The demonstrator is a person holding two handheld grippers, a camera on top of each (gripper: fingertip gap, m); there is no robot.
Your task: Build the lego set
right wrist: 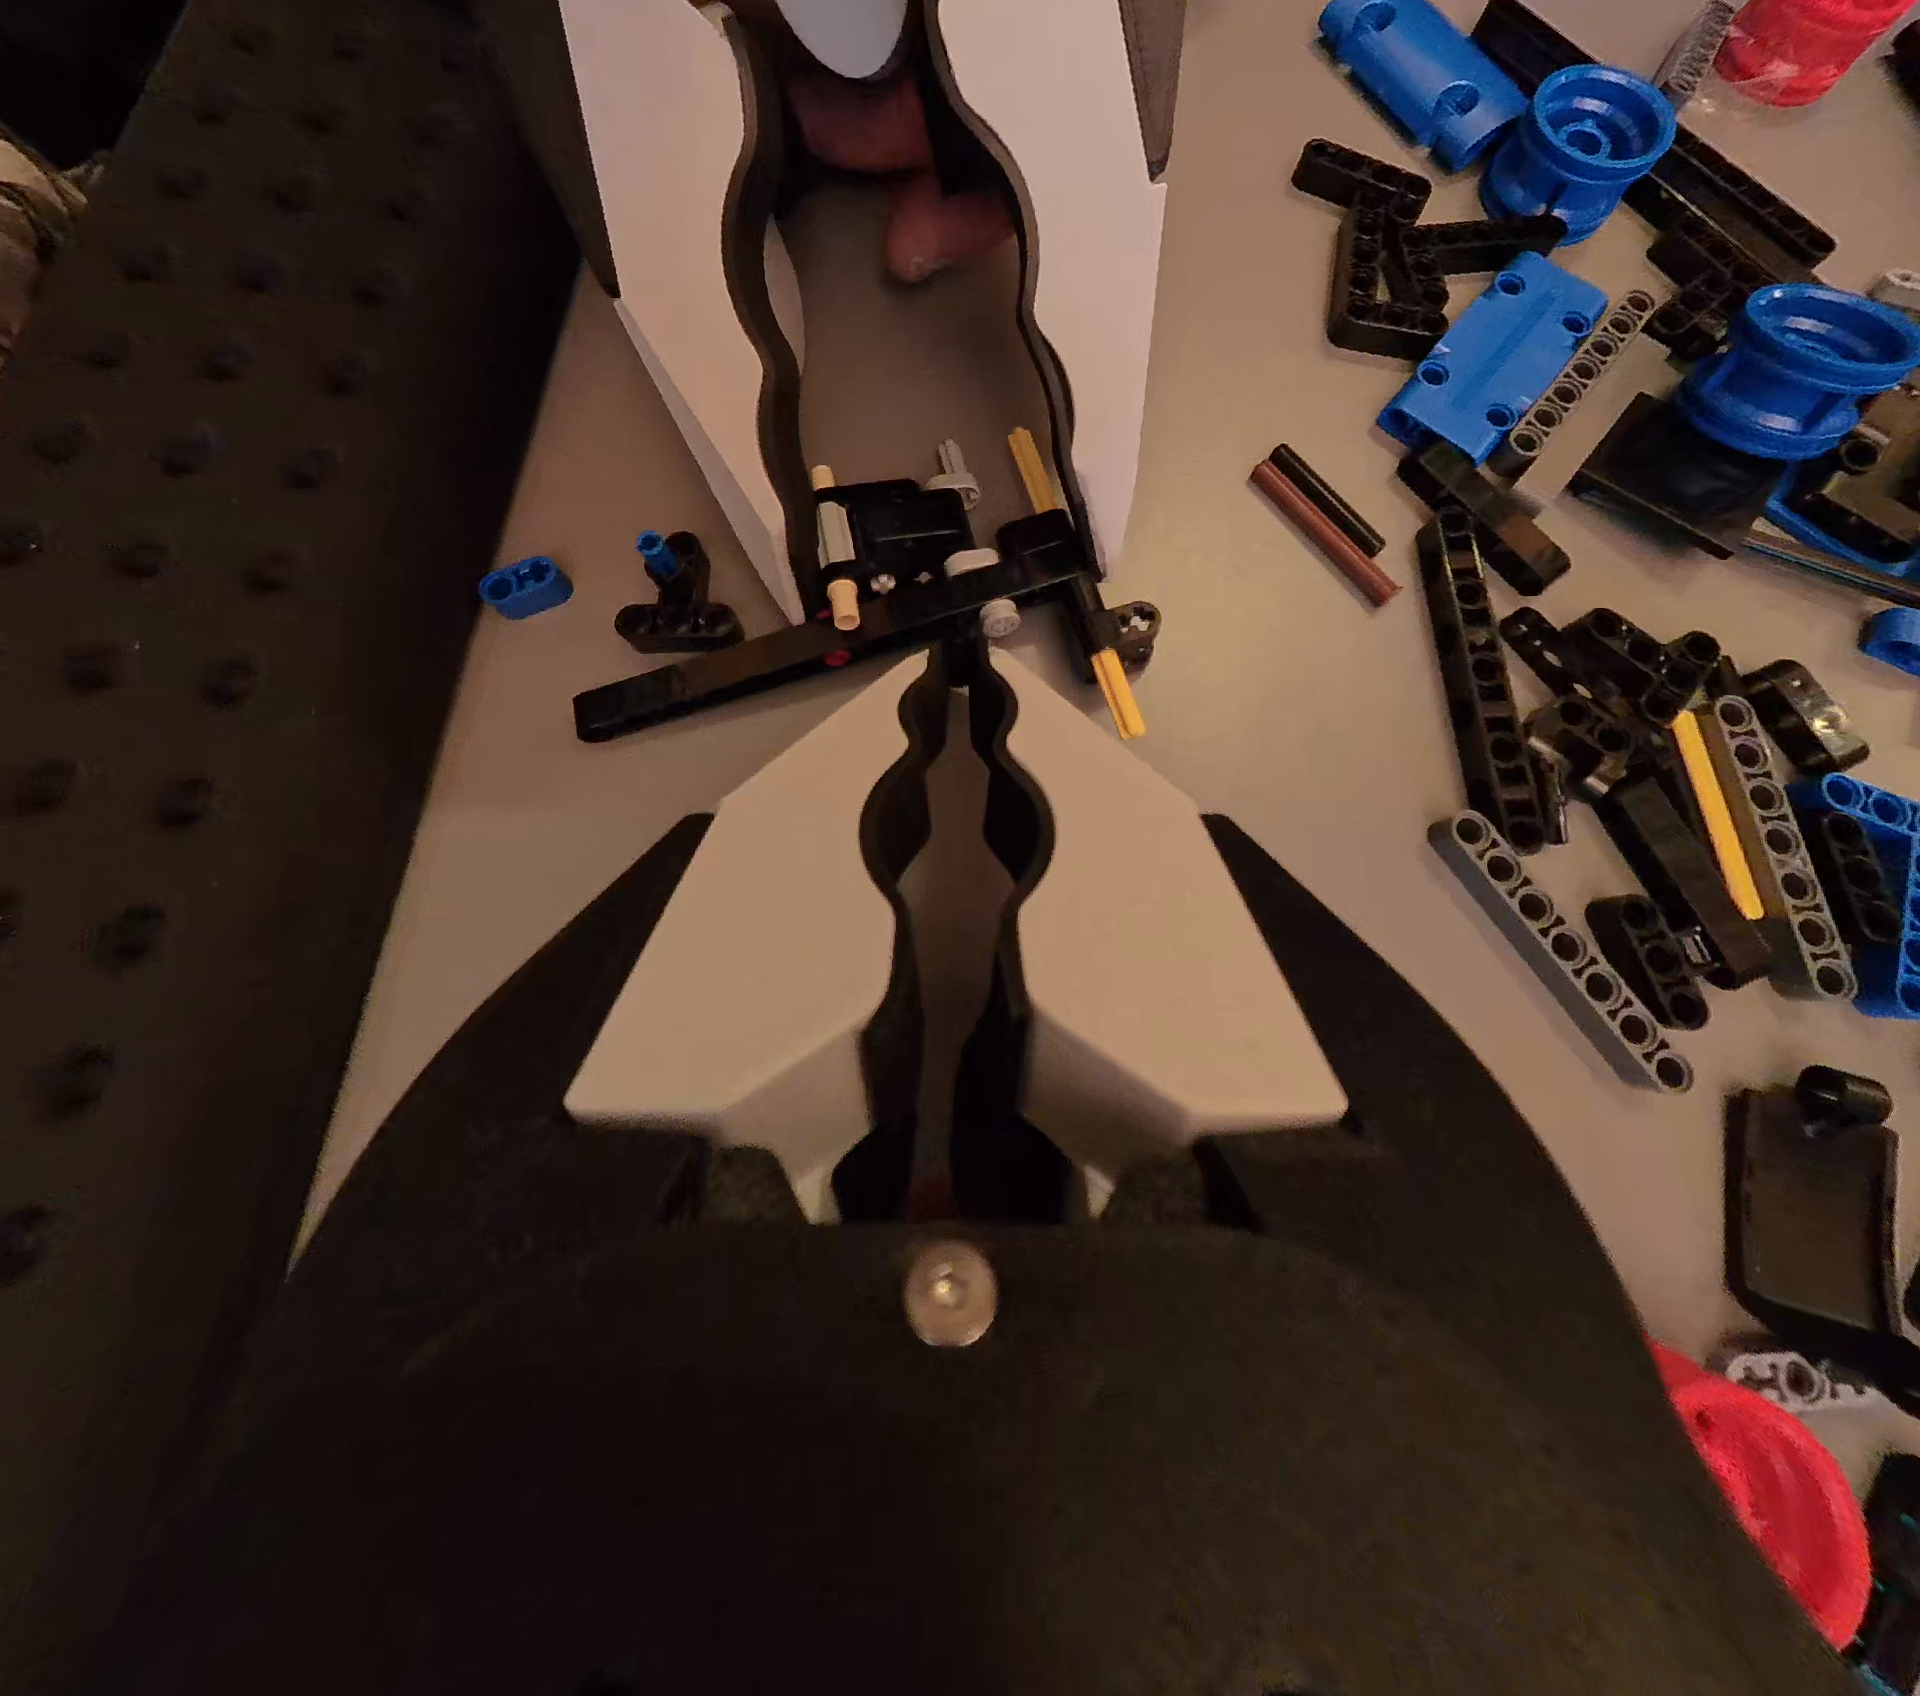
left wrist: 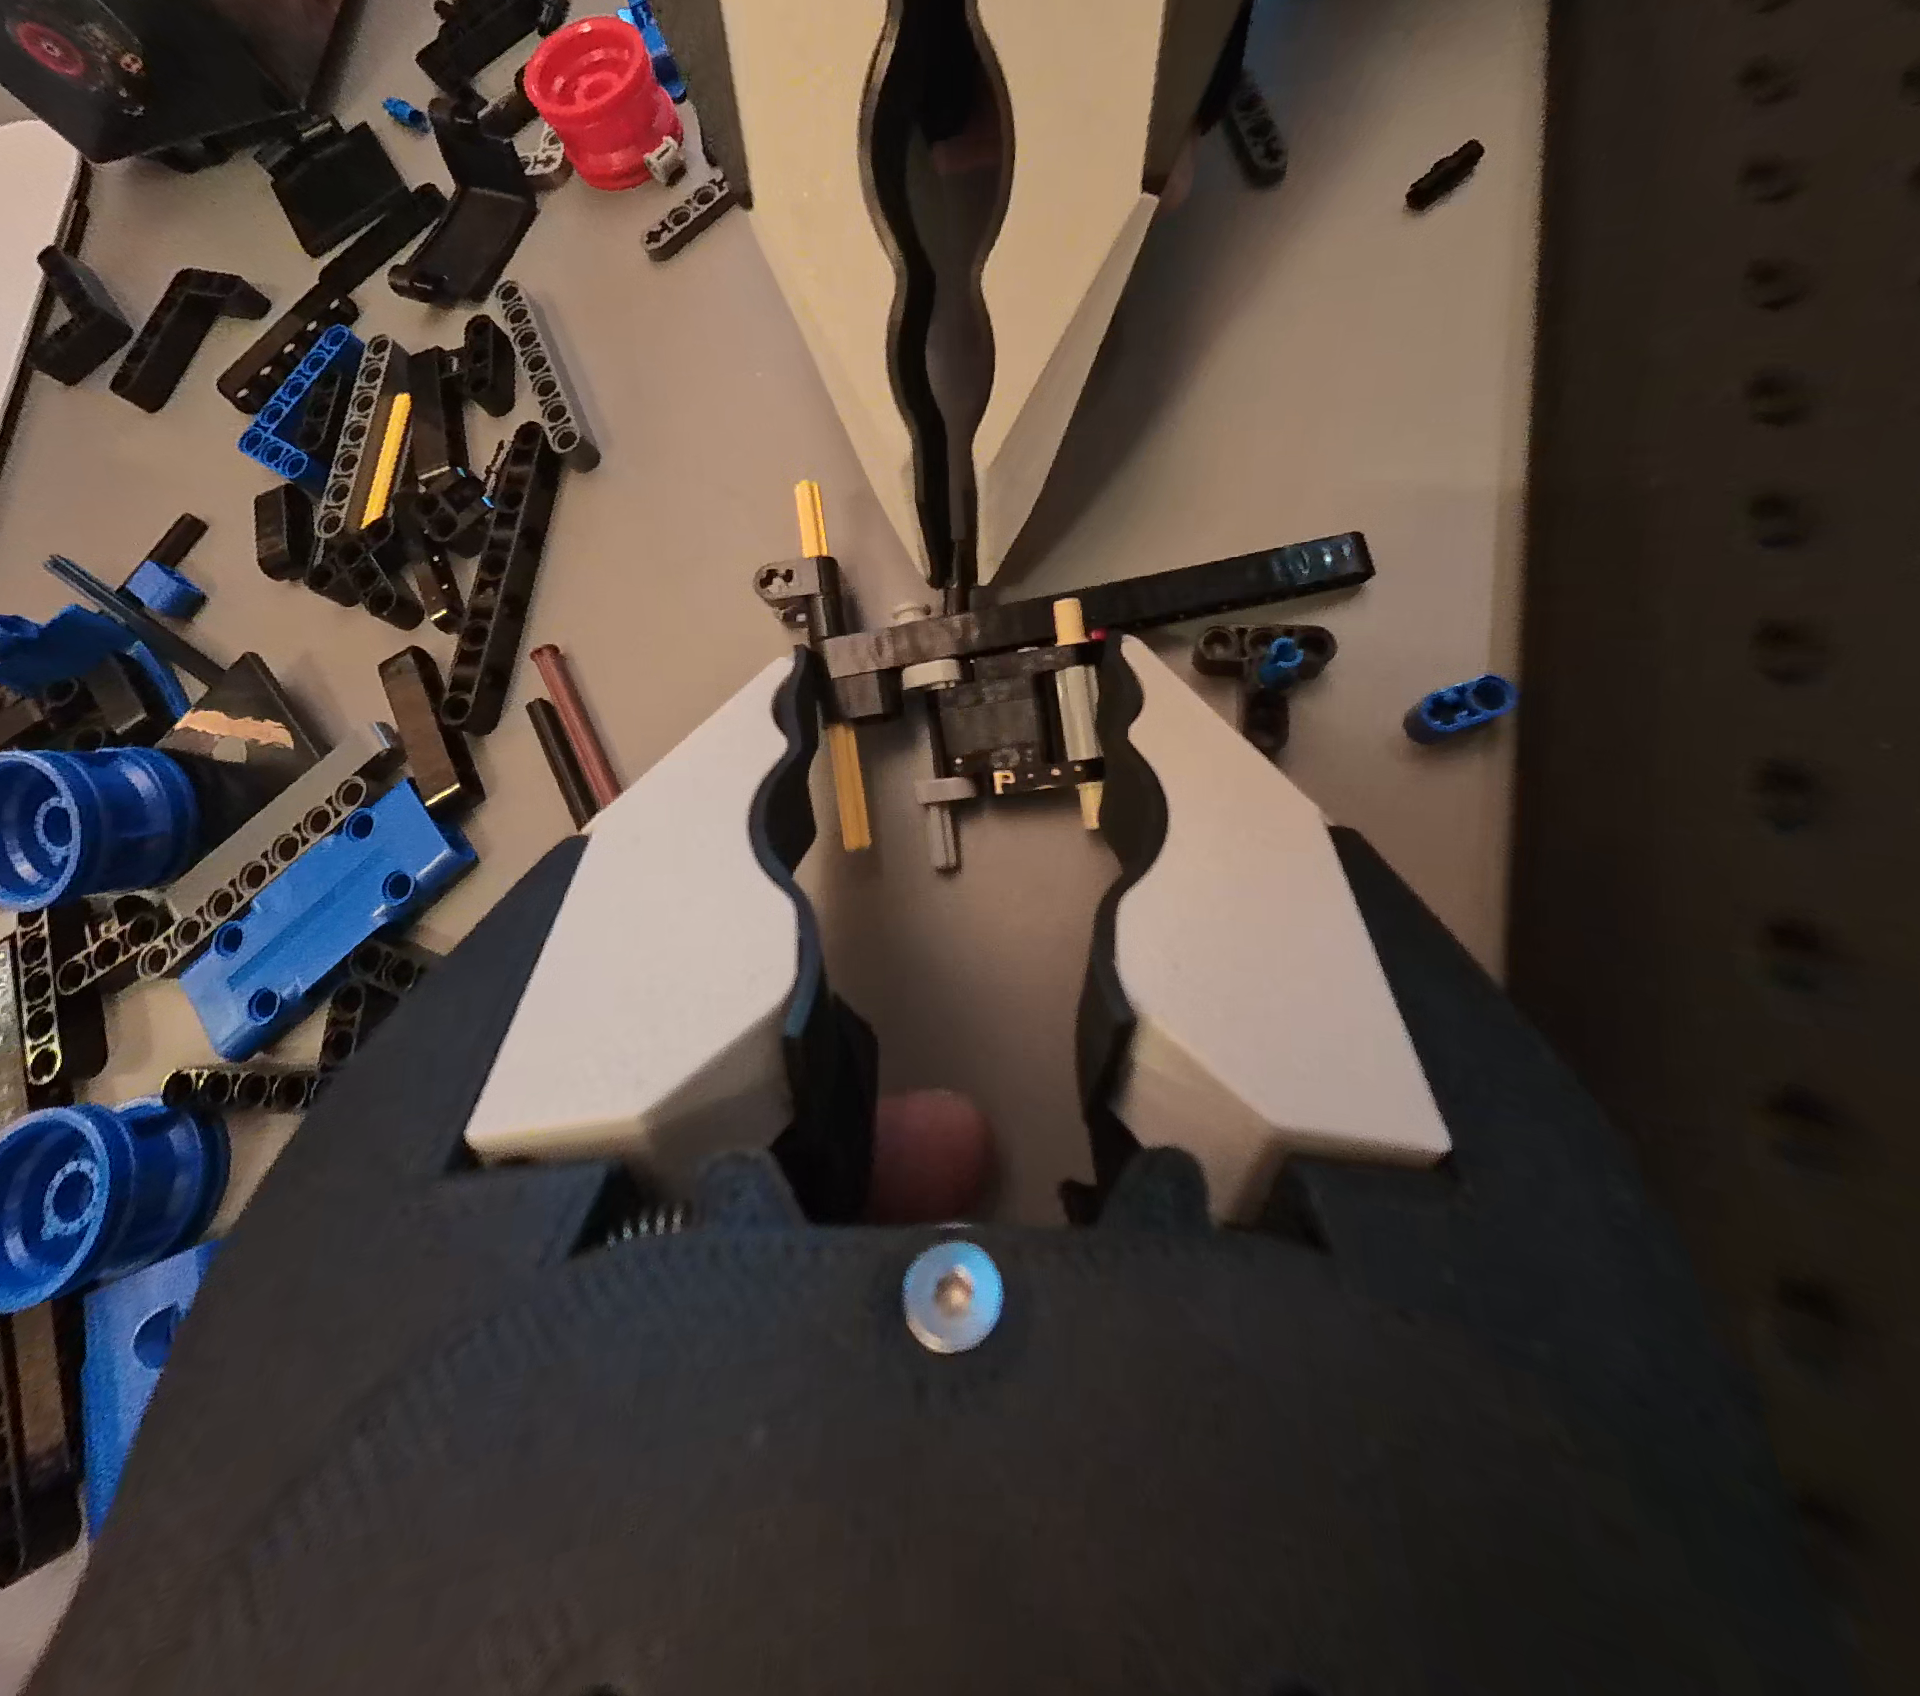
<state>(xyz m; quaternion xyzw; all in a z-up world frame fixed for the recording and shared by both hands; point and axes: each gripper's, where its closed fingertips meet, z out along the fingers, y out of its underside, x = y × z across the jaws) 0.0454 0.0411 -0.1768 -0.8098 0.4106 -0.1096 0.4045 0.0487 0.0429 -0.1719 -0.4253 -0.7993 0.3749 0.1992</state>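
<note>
Left wrist view: the left gripper has its jaws spread around a small black sub-assembly lying on the grey tabletop; whether they actually touch it cannot be told. A yellow axle, a tan pin and a long black beam are already fitted. The right gripper meets it from the opposite side.

Right wrist view: the right gripper has its jaws pressed together on a small dark part at the sub-assembly, beside a grey pin. The pile of loose pieces, blue wheel hubs and a red wheel hub lie unused, so the build appears to be at an early stage.
</note>
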